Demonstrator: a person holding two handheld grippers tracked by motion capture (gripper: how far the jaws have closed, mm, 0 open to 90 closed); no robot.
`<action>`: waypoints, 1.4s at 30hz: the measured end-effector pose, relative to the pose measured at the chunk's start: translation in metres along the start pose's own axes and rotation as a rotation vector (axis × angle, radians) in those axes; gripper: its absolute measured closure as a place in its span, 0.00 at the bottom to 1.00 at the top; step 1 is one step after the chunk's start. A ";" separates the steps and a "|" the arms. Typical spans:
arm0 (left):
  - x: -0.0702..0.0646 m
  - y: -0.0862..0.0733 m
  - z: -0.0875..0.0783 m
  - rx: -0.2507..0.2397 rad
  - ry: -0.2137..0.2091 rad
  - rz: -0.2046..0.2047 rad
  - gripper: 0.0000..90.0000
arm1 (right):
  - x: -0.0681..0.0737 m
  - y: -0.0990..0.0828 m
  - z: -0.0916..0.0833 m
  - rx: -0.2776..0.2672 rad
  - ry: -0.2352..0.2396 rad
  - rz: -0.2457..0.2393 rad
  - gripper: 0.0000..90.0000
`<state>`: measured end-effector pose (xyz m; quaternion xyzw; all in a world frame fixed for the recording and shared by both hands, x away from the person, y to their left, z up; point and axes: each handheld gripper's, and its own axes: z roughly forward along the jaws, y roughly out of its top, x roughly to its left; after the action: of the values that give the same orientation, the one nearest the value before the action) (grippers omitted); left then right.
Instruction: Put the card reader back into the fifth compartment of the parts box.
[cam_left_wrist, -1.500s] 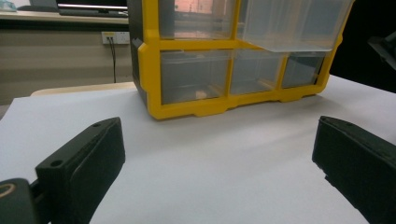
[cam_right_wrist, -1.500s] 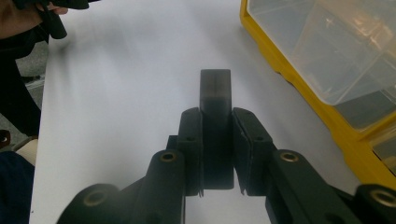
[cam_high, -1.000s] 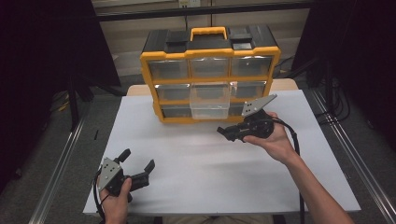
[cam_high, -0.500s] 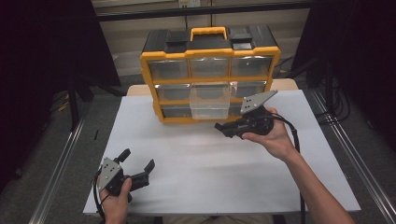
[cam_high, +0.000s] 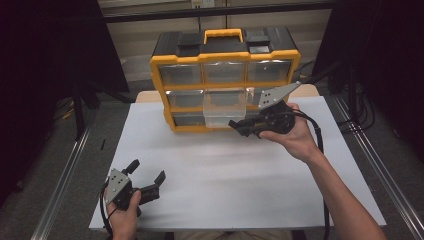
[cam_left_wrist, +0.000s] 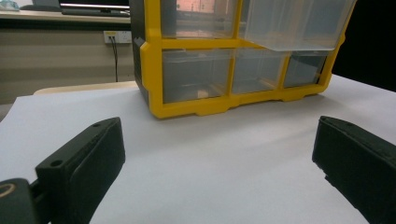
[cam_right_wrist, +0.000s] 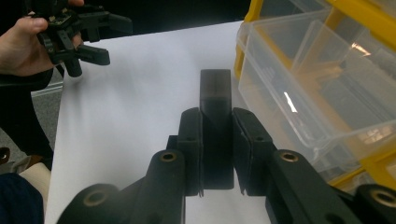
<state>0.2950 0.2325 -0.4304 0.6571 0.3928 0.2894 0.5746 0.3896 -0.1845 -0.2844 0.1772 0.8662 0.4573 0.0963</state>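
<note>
High view shows the right gripper (cam_high: 240, 125) just in front of the pulled-out clear drawer (cam_high: 224, 107) of the yellow organizer (cam_high: 225, 75) at the table's (cam_high: 250, 200) far side. Right gripper view shows its jaws clenched on a dark rectangular block (cam_right_wrist: 215, 135), whose near end is hidden between the pads (cam_right_wrist: 190, 149); what the block is cannot be made out. The left gripper (cam_high: 147, 182), jaws released, sits near the front left, well apart.

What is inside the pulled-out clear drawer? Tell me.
The pulled-out drawer of the yellow organizer looks empty through its clear walls. The right gripper, clamped on a black block, stands beside it. The drawer's rear end is hidden inside the organizer.
</note>
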 end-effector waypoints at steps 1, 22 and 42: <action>0.000 0.000 0.000 0.000 0.000 0.002 0.03 | 0.000 0.002 -0.001 -0.001 0.000 -0.002 0.83; 0.001 0.000 -0.001 -0.003 -0.002 0.004 0.03 | -0.017 0.038 -0.015 0.007 -0.049 -0.018 0.83; 0.000 -0.001 0.000 0.005 0.007 -0.008 0.03 | -0.038 0.072 0.008 0.145 -0.056 -0.043 0.83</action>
<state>0.2945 0.2331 -0.4317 0.6559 0.3982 0.2882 0.5729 0.4433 -0.1556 -0.2291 0.1778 0.8975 0.3861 0.1174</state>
